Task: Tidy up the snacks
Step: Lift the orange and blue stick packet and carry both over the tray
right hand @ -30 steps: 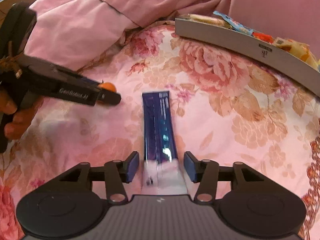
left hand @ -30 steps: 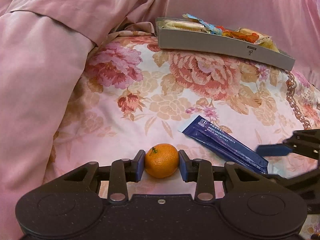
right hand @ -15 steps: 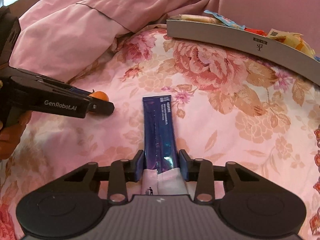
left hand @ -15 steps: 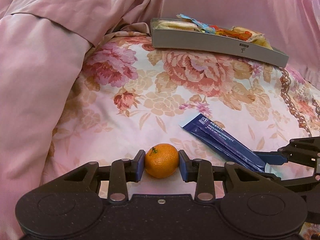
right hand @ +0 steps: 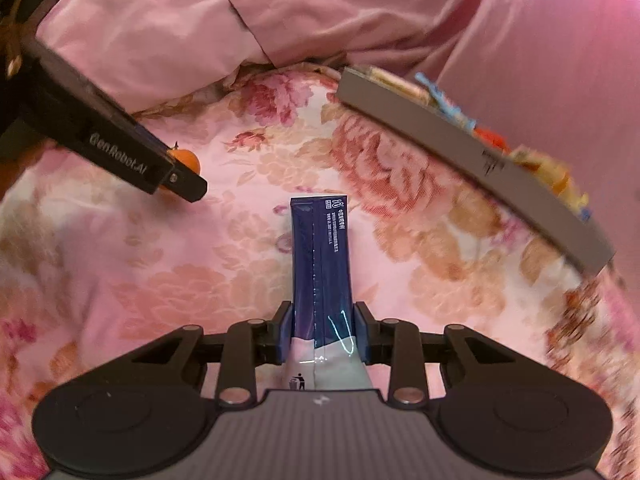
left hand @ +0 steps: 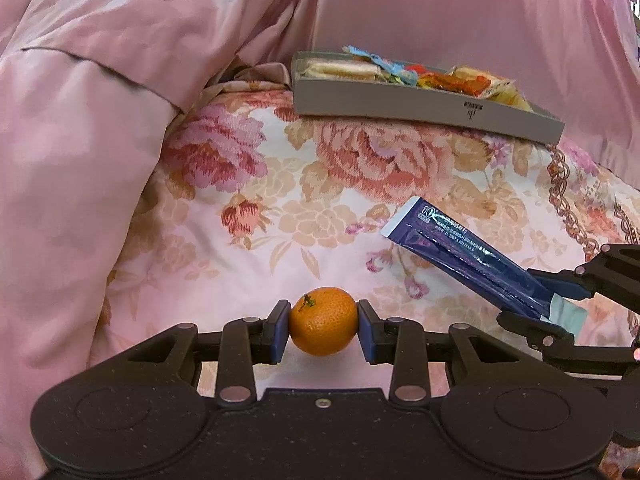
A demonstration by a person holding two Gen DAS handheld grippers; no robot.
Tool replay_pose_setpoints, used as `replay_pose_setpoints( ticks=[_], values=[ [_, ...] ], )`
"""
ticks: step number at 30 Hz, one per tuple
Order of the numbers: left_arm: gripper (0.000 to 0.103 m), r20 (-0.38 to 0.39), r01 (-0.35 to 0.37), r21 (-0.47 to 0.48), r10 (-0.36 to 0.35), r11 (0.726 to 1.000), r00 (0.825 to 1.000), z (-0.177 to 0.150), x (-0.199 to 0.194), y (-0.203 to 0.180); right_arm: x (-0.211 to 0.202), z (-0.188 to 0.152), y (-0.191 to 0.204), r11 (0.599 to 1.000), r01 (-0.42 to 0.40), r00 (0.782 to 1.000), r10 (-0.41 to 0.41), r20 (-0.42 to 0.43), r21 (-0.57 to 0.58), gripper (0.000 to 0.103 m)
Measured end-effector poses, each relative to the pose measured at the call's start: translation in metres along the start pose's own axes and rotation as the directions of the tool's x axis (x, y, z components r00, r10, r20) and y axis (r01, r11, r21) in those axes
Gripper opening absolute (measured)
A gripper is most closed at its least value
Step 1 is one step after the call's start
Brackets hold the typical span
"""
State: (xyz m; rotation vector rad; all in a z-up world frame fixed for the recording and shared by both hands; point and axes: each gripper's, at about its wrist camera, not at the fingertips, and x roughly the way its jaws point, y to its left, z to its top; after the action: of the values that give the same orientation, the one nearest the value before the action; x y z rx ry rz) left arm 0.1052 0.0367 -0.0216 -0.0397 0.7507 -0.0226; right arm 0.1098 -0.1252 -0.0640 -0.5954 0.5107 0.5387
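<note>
While my left gripper points down at the floral bedspread, its two blue pads are clamped on the small orange mandarin, one pad on each side, the stem tilted up and to the left. The fruit sits low over the bedspread; whether it touches the cloth I cannot tell from here. My right gripper also slants downward, and its pads are pressed onto the pale lower end of the long dark blue sachet, which sticks straight out ahead of the fingers. In the left wrist view the sachet's far end stands tilted up off the bedspread, to the right of the mandarin and apart from it.

The sachet carries a white "10" mark at its top corner and lines of small white print that are too fine to read; a little bin symbol is printed on its pale end. In the right wrist view the side of my left gripper reads "GenRobot.AI".

Farther off, the grey tray lies on the bedspread against the pink quilt. It already holds wrapped snacks: a pale packet at its left end, blue, orange and yellow wrappers toward the right. A small dark logo is printed on its front wall, unreadable. The right wrist view is blurred along its right side.
</note>
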Motion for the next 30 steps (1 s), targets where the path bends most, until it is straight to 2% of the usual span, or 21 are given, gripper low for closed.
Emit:
replay_pose_setpoints(
  ticks=[9,15,19,21,28,30],
  values=[
    [0.037,0.073,0.016,0.026,-0.017,1.000,0.997,0.038,-0.002,-0.015,-0.015,0.008,-0.004,0.995,0.072,0.994,-0.066,0.084,-0.071,0.035],
    [0.037,0.126,0.024,0.024,-0.027,0.999,0.992,0.081,-0.003,-0.026,-0.022,0.020,-0.026,0.989,0.130,0.985,-0.122,0.118,-0.065,0.035],
    [0.037,0.159,0.007,0.065,-0.017,0.998,0.987,0.109,0.002,-0.038,-0.023,0.032,-0.049,0.985,0.168,0.977,-0.160,0.144,-0.044,0.035],
    [0.038,0.158,-0.001,0.069,-0.010,0.998,0.987,0.123,0.008,-0.042,-0.020,0.039,-0.061,0.983,0.182,0.973,-0.176,0.152,-0.029,0.035],
    [0.038,0.142,-0.012,-0.007,0.013,1.000,0.990,0.162,0.027,-0.045,-0.006,0.061,-0.095,0.974,0.225,0.959,-0.217,0.181,-0.021,0.035],
    [0.038,0.123,-0.018,-0.044,0.023,0.999,0.992,0.176,0.033,-0.045,0.003,0.067,-0.105,0.978,0.210,0.964,-0.204,0.169,-0.014,0.035]
  ],
)
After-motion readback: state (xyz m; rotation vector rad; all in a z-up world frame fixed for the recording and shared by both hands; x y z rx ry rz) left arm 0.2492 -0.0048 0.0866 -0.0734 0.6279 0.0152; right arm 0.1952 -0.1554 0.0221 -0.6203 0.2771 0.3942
